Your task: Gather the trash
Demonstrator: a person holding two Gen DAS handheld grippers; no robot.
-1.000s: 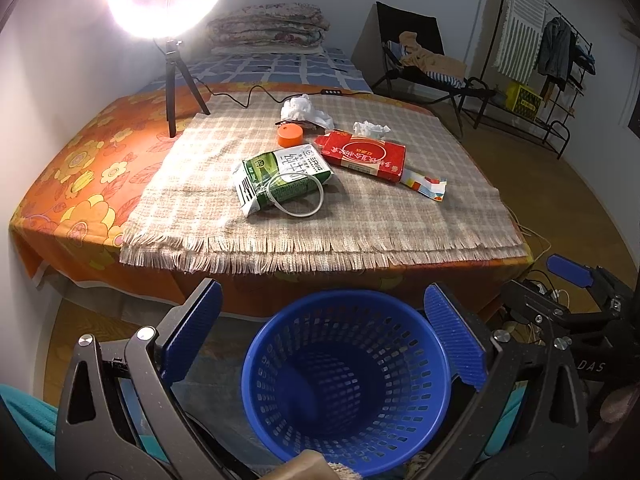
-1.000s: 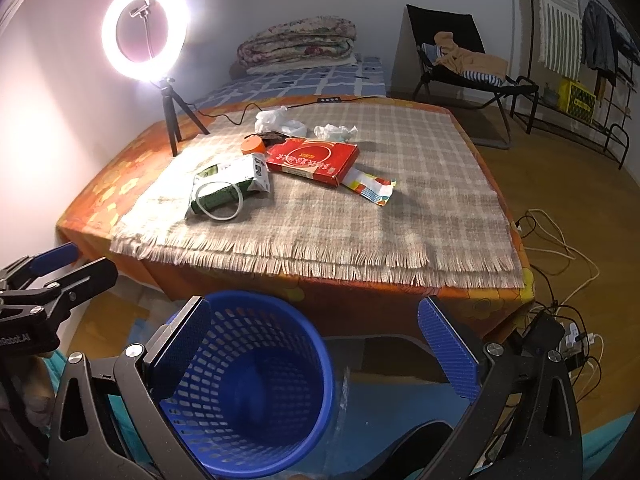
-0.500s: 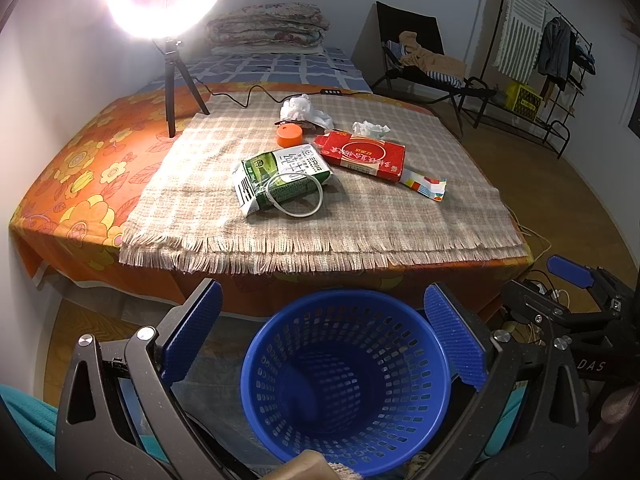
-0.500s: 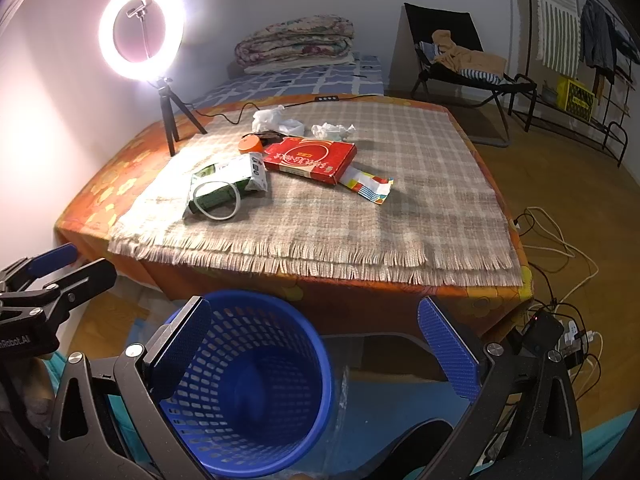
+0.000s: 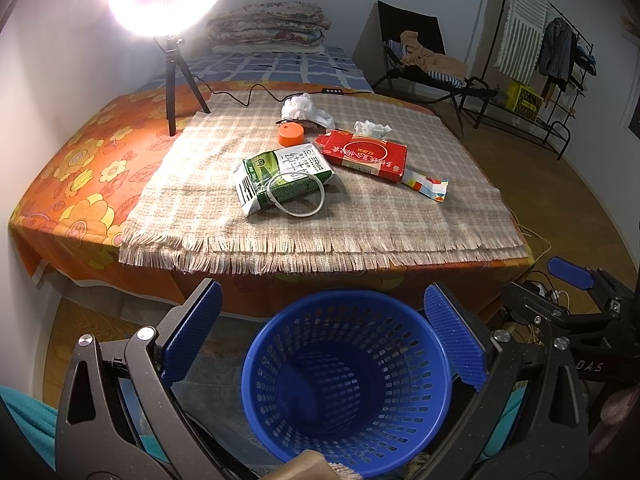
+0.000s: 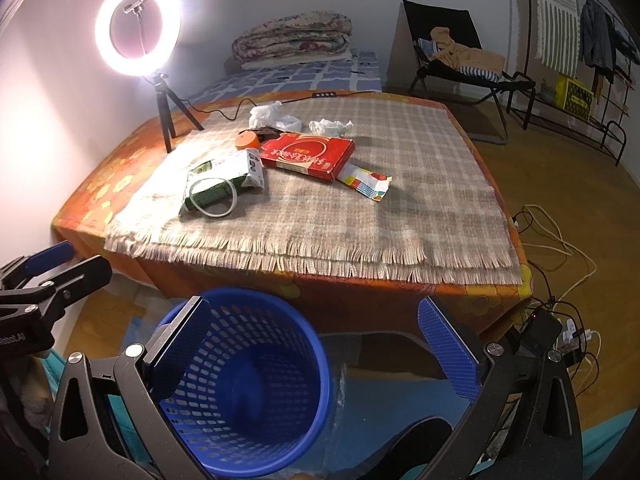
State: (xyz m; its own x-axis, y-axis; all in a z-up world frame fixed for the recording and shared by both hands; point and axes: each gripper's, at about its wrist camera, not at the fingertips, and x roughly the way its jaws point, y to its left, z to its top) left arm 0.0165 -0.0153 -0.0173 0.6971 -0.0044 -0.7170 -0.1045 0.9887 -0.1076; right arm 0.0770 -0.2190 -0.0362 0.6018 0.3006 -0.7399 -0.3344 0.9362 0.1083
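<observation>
Both grippers over an empty basket, trash waiting on the table

The left gripper (image 5: 323, 338) and right gripper (image 6: 316, 346) hang spread wide, holding nothing, above the empty blue basket (image 5: 280, 344). Beyond the basket, on the checked cloth (image 5: 200, 200): milk carton (image 5: 284, 174), red box (image 5: 362, 154), wrapper (image 5: 426, 185), orange lid (image 5: 291, 134), tissues (image 5: 372, 128).

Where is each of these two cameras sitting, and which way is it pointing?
Left wrist: rides the left gripper, open, above the blue basket, facing the table; the right gripper shows at right.
Right wrist: rides the right gripper, open, beside the basket, facing the same table; the left gripper shows at left.
Shared: basket, red box, green carton, ring light.
</observation>
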